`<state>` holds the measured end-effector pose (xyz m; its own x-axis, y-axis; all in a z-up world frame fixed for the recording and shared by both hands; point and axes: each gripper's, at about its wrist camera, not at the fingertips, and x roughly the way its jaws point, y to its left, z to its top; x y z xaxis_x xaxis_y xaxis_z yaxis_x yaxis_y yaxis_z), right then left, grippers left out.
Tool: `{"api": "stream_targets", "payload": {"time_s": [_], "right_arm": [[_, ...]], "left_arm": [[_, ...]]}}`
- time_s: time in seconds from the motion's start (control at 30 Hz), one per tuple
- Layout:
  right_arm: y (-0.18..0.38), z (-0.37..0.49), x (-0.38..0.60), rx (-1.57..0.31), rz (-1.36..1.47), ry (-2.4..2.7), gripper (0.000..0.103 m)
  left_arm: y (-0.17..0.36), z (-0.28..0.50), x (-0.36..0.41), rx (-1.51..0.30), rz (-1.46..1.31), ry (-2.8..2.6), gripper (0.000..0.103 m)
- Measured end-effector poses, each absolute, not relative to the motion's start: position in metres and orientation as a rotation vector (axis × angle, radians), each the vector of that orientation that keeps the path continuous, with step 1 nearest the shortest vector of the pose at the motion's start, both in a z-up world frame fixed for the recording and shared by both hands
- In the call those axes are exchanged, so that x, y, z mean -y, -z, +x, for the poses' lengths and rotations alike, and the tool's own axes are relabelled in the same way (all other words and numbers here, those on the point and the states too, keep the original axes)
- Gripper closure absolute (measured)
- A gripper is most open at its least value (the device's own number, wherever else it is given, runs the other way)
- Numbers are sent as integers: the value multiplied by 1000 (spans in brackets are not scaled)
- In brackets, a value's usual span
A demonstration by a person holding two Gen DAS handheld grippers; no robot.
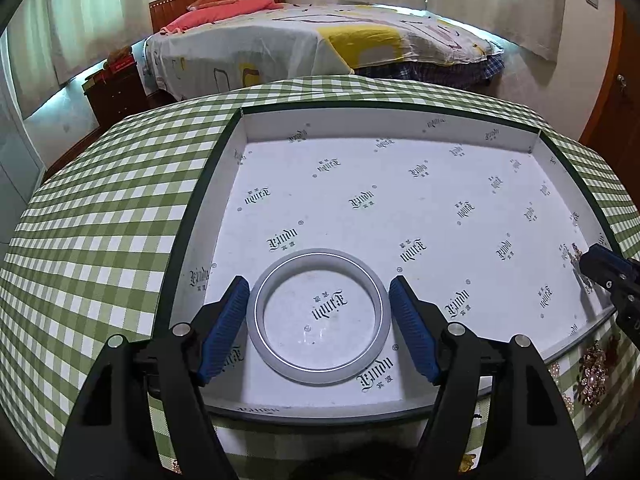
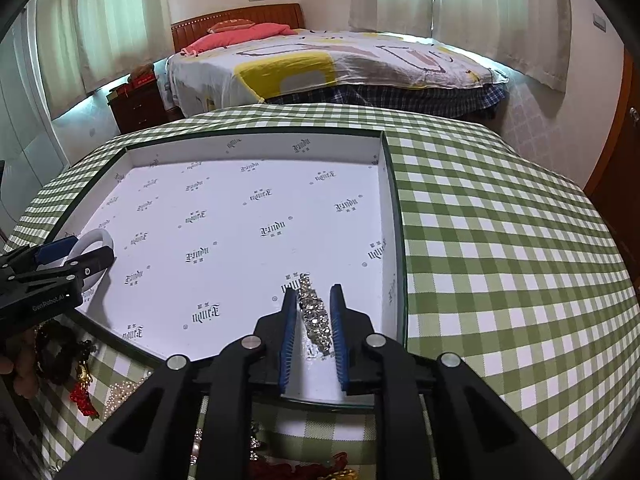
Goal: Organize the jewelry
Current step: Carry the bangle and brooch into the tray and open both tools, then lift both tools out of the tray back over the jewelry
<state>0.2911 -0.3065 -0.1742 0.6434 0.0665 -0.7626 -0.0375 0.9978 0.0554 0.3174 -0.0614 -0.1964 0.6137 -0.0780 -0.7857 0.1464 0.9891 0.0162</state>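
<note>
A white bangle lies flat in the near left part of a shallow white box with printed logos. My left gripper is open, its blue pads on either side of the bangle, apart from it. The bangle shows small in the right wrist view behind the left gripper. A sparkly rhinestone piece lies in the box near its right wall. My right gripper is open around it with small gaps. It shows at the edge of the left wrist view.
The box sits on a green checked tablecloth. Loose jewelry lies in front of the box: a gold brooch, pearls, a red ornament, dark beads. A bed stands beyond the table.
</note>
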Motion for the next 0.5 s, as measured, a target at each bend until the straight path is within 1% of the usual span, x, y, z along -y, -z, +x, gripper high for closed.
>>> {"api": "stream_targets", "payload": {"time_s": [0.03,0.1,0.23,0.33,0.5], "right_arm": [[174,290,306,-868,35,-62,82],[174,291,305,-866,36,-65,78],[173,291,304,-861,42,-78,69],[168,288,302,-851,50,-77,67],[152,274,297,-808,55,-80,65]], "left_arm": [[196,317,61,-901,82,132,31],[196,317,62,-900,80,134,26],[194,316,64,-896,74,140,24],[189,310,66,-875,98,138,24],[170,286,69,-792,138,131,24]]}}
